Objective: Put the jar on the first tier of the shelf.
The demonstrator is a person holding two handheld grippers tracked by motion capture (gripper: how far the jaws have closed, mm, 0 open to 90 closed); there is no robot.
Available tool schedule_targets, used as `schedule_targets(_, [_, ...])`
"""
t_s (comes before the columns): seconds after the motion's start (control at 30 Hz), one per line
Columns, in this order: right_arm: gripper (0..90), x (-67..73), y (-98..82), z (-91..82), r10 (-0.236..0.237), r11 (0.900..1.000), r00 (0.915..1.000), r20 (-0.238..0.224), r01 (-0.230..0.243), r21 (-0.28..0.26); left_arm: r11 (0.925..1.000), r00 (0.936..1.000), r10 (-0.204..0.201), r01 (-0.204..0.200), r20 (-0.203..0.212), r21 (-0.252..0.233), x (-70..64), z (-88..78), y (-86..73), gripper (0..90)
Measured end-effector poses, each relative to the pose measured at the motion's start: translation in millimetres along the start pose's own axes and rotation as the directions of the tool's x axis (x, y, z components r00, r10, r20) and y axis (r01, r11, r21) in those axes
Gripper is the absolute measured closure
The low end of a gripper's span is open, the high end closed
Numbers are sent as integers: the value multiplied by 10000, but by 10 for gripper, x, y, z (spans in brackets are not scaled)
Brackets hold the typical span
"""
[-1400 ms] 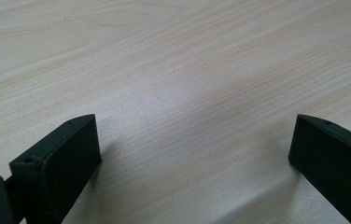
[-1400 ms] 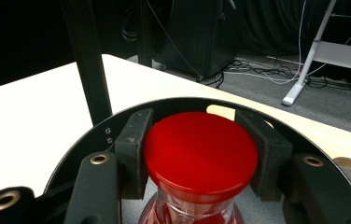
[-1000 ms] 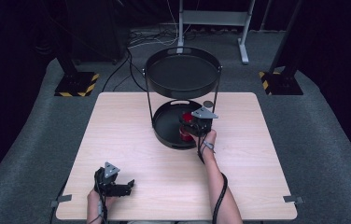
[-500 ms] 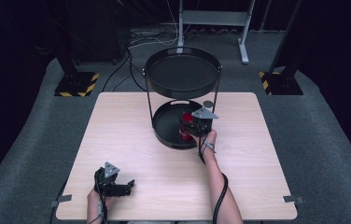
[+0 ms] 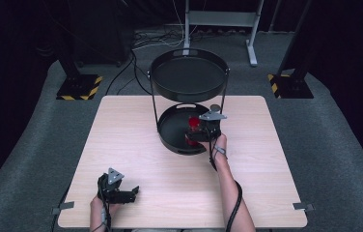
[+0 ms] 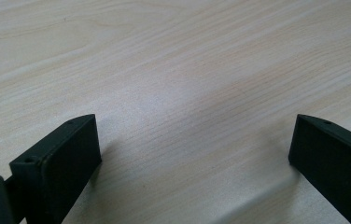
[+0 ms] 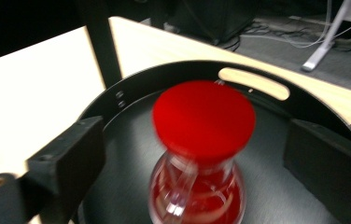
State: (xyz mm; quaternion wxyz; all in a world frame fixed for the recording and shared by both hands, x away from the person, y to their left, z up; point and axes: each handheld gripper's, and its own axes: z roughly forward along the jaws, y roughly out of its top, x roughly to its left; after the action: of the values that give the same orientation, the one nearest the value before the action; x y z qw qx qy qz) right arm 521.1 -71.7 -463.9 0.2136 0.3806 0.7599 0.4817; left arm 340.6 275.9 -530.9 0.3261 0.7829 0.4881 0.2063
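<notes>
My right gripper (image 7: 197, 154) has its jaws spread wide, one on each side of the red-lidded glass jar (image 7: 197, 177), with clear space between each pad and the glass; nothing is gripped. In the right gripper view the jar stands upright directly ahead, centred in the gap, its round red lid (image 7: 204, 116) facing up toward the camera, so its long axis runs vertically and I am looking down on it at a slant. It looks like there is a clear handle on the near side of the glass, though blur makes that uncertain.

The jar sits on the lower tray (image 5: 170, 128) of the two-tier black stand, toward the tray's right half, under the upper tray (image 5: 188, 77). In the high view the right gripper (image 5: 203, 129) reaches in over the lower tray's near-right rim, just beside the jar (image 5: 195, 124).

I judge a straight squeeze would take the jar at its neck or shoulder.

My left gripper (image 5: 117, 189) is well away from the stand, near the table (image 5: 121, 140) front edge; its jaws are also wide apart over bare wood, holding nothing. The right hand is clearly nearer.
</notes>
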Motion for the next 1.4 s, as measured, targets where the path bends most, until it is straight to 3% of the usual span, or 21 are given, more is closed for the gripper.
schedule_targets(0.4, [0,64,-49,-439,-640,9978,9979,99,638,188,10000,10000,0,0,2,6,0,0,0,19])
schedule_targets(0.67, [0,93,-234,-718,-1007,9935,9942,376,984,569,10000,10000,11,-11,-8,4,-1,-1,0,19])
schedule_targets(1.0, [0,51,-563,-1033,-676,9943,9943,824,603,885,10000,10000,5,-5,-3,3,0,0,0,20])
schedule_targets(1.4, [0,13,-1018,-1363,-287,9867,9893,1433,51,1625,10000,10000,-3,3,3,12,1,0,1,20])
